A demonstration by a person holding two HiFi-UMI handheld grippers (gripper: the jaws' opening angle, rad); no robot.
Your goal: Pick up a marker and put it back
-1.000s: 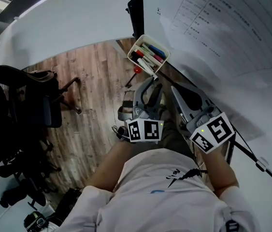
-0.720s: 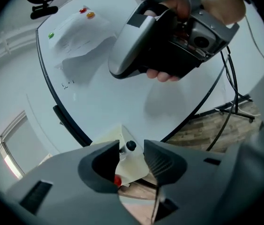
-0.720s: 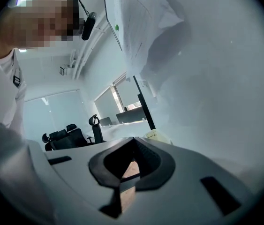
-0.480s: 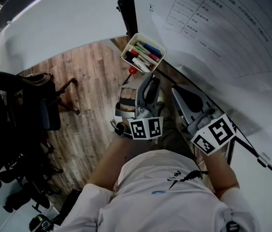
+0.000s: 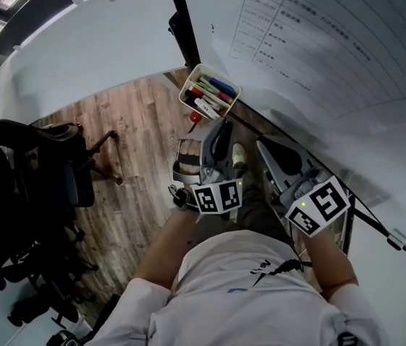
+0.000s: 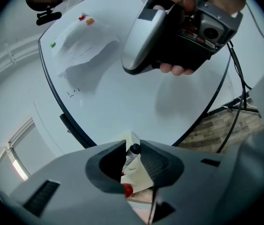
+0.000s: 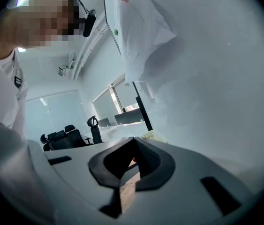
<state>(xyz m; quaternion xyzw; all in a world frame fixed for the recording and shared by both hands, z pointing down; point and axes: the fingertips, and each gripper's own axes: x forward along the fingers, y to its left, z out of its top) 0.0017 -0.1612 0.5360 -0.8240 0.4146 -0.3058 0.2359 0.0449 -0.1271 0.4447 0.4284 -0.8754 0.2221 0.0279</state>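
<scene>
A cream tray (image 5: 230, 101) hangs at the whiteboard's lower edge and holds several markers in red, blue, green and black. My left gripper (image 5: 221, 127) points at the tray's near end. In the left gripper view its jaws (image 6: 132, 144) have just been closing and now sit on the black cap of a white marker (image 6: 133, 149), with the tray (image 6: 139, 175) right behind it. My right gripper (image 5: 264, 144) hovers to the right beside the board, away from the tray. Its fingertips (image 7: 134, 138) meet with nothing between them.
The whiteboard (image 5: 318, 121) with a printed sheet fills the right side, and its black post (image 5: 181, 13) rises behind the tray. A red knob (image 5: 195, 119) sits just under the tray. Black office chairs (image 5: 37, 171) stand on the wood floor at left.
The left gripper's jaws have narrowed and the gripper has rolled a little in place. The view has drifted, so the tray sits further left. The right gripper has kept still.
</scene>
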